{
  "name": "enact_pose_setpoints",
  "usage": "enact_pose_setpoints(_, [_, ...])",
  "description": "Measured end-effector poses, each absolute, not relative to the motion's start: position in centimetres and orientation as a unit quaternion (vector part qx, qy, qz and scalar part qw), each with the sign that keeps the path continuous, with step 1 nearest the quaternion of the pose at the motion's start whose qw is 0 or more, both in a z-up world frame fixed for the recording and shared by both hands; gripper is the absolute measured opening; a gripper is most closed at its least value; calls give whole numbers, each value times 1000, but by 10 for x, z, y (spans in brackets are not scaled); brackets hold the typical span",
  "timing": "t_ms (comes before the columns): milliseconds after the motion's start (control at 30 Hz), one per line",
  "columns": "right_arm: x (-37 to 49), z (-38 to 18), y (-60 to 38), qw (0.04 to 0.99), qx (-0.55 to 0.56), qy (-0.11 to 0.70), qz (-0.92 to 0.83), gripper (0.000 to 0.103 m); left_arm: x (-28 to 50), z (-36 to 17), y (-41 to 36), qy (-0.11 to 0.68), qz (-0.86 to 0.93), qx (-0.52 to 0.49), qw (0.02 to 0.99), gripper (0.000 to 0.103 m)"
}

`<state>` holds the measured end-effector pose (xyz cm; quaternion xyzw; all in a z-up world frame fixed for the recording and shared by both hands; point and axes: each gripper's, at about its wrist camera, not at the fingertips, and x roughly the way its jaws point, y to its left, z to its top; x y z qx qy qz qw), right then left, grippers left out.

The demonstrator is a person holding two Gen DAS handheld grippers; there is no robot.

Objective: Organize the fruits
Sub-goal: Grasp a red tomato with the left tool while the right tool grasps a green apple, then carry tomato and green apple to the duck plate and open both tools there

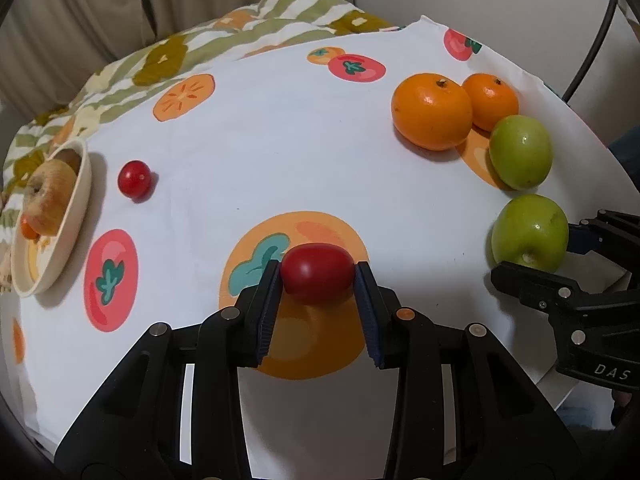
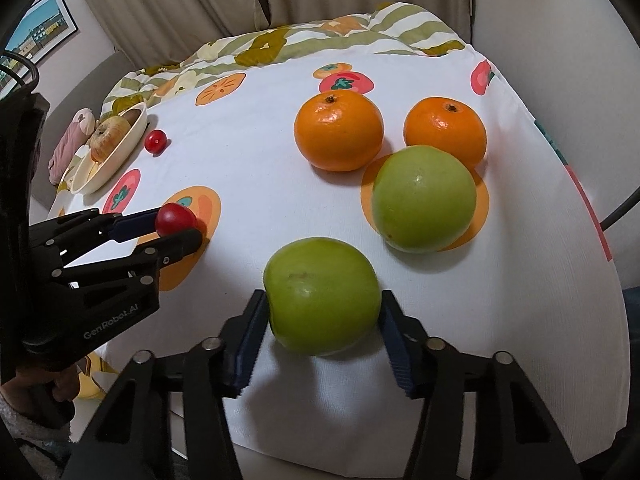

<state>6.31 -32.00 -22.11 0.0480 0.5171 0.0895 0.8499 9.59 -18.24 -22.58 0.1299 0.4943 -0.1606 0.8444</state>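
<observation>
My left gripper (image 1: 318, 276) is shut on a red cherry tomato (image 1: 317, 273), low over the printed cloth; the right wrist view shows the same gripper (image 2: 178, 226) and tomato (image 2: 175, 218) at the left. My right gripper (image 2: 323, 304) is shut on a green apple (image 2: 322, 296), which also shows in the left wrist view (image 1: 529, 232) beside the right gripper (image 1: 532, 248). A second green apple (image 2: 424, 198) and two oranges (image 2: 338, 130) (image 2: 445, 130) sit beyond it. Another cherry tomato (image 1: 134, 179) lies near a cream bowl (image 1: 76, 204) holding a yellowish apple (image 1: 50, 196).
The white cloth (image 1: 280, 152) with printed fruit covers the table, and its right edge runs close behind the oranges. A striped green quilt (image 1: 260, 16) lies at the far side. A pink soft toy (image 2: 74, 136) rests beyond the bowl. A small orange fruit (image 1: 29, 230) sits in the bowl.
</observation>
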Motion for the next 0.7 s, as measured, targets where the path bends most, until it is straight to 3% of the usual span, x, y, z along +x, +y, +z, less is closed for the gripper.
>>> enact_pose_setpoints(700, [63, -199, -306, 865, 35, 489, 107, 48, 87, -192, -156, 468, -138, 112, 866, 41])
